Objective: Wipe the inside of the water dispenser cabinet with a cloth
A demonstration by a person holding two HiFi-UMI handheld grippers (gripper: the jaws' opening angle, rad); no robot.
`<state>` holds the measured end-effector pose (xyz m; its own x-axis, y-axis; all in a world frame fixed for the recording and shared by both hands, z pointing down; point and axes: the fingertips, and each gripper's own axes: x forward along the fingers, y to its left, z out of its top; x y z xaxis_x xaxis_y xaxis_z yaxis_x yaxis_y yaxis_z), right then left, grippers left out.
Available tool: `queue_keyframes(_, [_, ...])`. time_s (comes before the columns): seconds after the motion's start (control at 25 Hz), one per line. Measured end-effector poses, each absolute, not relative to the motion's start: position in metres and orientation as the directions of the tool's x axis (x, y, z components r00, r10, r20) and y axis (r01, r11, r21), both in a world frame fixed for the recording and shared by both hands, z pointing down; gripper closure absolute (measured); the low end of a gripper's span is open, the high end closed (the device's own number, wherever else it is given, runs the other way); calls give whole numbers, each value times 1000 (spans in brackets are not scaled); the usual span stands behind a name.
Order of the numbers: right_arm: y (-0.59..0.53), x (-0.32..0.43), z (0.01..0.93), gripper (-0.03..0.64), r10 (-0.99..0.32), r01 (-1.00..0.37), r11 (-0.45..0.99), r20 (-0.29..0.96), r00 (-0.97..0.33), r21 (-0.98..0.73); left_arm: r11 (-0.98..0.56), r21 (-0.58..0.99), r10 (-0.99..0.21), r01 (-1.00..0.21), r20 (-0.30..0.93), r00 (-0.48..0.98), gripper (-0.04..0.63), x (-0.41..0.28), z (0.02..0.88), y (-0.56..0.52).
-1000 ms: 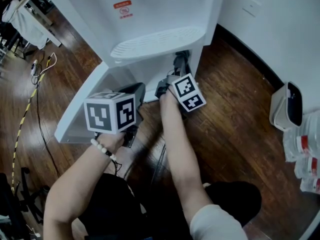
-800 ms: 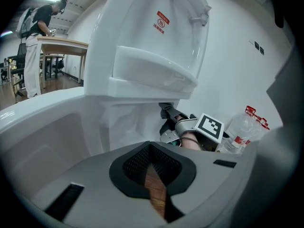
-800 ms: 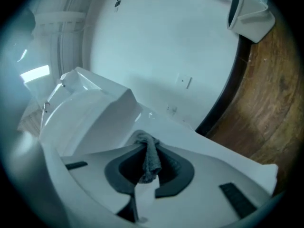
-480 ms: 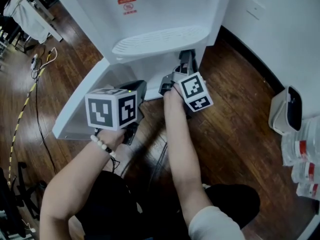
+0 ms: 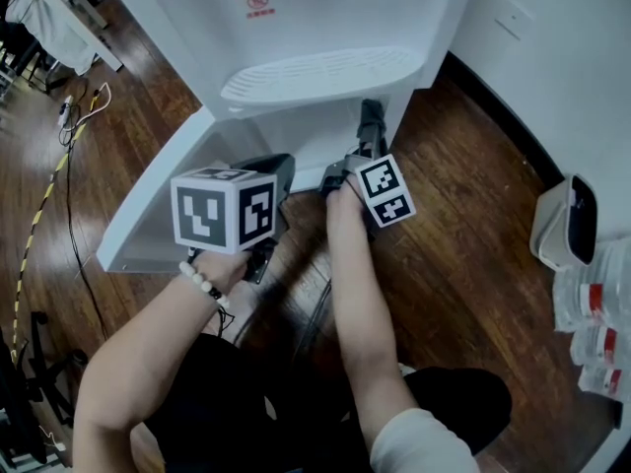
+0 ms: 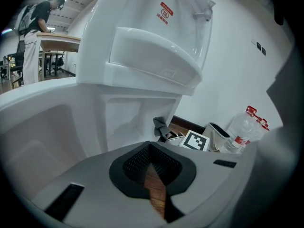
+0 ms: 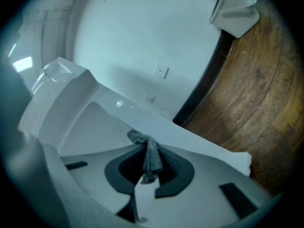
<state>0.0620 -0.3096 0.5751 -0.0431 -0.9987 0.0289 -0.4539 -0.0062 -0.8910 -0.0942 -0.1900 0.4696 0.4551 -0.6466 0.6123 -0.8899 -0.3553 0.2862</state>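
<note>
The white water dispenser stands with its lower cabinet open and the door swung out to the left. My right gripper reaches to the cabinet's right front edge and is shut on a grey cloth, which hangs bunched between the pads over the white cabinet wall. The cloth and the right gripper's marker cube also show in the left gripper view. My left gripper is held in front of the opening, jaws closed together with nothing between them.
Dark wood floor lies all around. A white bin and several water bottles stand by the wall at the right. Cables run over the floor at the left. A person stands at a desk far off.
The right gripper, still holding the cloth, has shifted slightly right along the cabinet's front. The left gripper has hardly moved.
</note>
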Motion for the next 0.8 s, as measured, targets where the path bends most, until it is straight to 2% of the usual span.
queue_keyframes(0.16, [-311,57,597,581,-993,-539,-29,88,-84,-842,-352,293,-645,-889,613,457,597,-95,471,-191])
queue_keyframes(0.28, [-315,38,611,581,-969,-637,24,140,-206,-770,-349,298,-643,-889,614,458,597,-98,473,-192])
queue_keyframes(0.44, [-326,9,638,581,-896,-826,140,285,-340,-547,-349,300,-638,-888,617,460,597,-99,476,-194])
queue_keyframes(0.6, [-339,1,648,580,-867,-926,197,384,-318,-323,-348,299,-635,-888,622,458,597,-99,480,-195])
queue_keyframes(0.8, [-354,-21,676,578,-806,-955,265,514,-294,-131,-341,304,-630,-889,629,457,597,-101,482,-195])
